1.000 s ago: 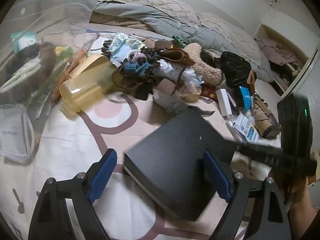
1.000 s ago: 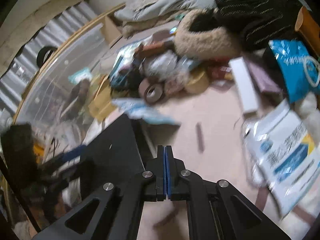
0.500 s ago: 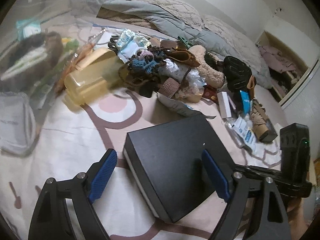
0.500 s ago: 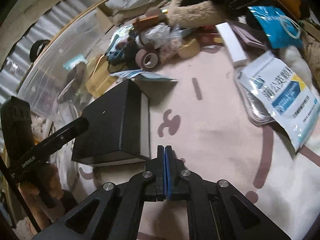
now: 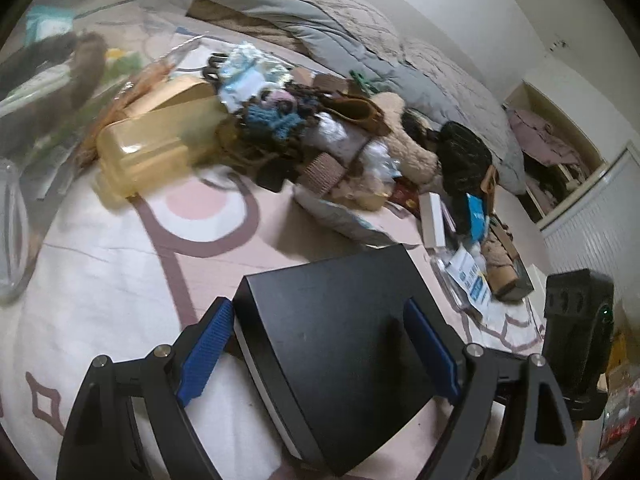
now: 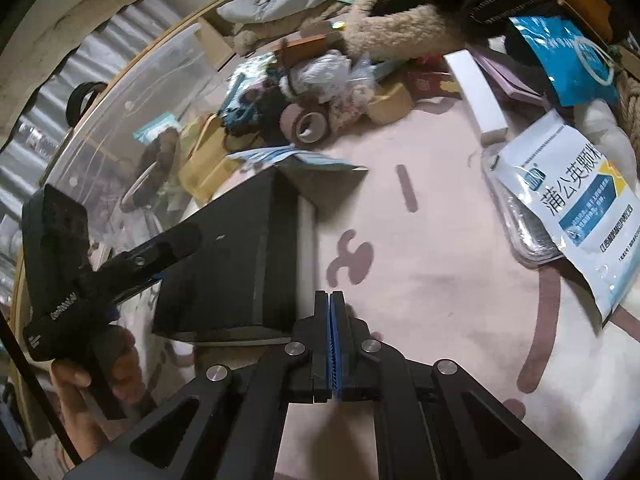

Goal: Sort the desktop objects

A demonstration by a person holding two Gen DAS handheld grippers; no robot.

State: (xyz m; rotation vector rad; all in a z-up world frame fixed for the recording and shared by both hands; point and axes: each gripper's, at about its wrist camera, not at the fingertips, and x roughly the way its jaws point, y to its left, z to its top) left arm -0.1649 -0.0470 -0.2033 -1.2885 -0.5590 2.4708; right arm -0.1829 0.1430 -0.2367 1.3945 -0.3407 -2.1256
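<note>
A black box (image 5: 340, 344) lies on the pink patterned sheet, between the fingers of my left gripper (image 5: 320, 344). The jaws stand wide, one blue pad at each side of the box, close to its edges; I cannot tell if they press it. The box also shows in the right wrist view (image 6: 248, 248), with the left gripper (image 6: 160, 252) over it. My right gripper (image 6: 333, 320) is shut and empty, low over the sheet just right of the box.
A heap of clutter lies beyond: a yellow plastic container (image 5: 152, 144), a tape roll (image 6: 308, 124), a white slim box (image 6: 476, 92), a white and blue packet (image 6: 576, 208), fuzzy slippers (image 5: 412, 152). A clear storage bin (image 6: 120, 128) stands at the left.
My left gripper has moved forward so the black box now sits between its pads. My right gripper has drawn back and steadied beside the box, still shut.
</note>
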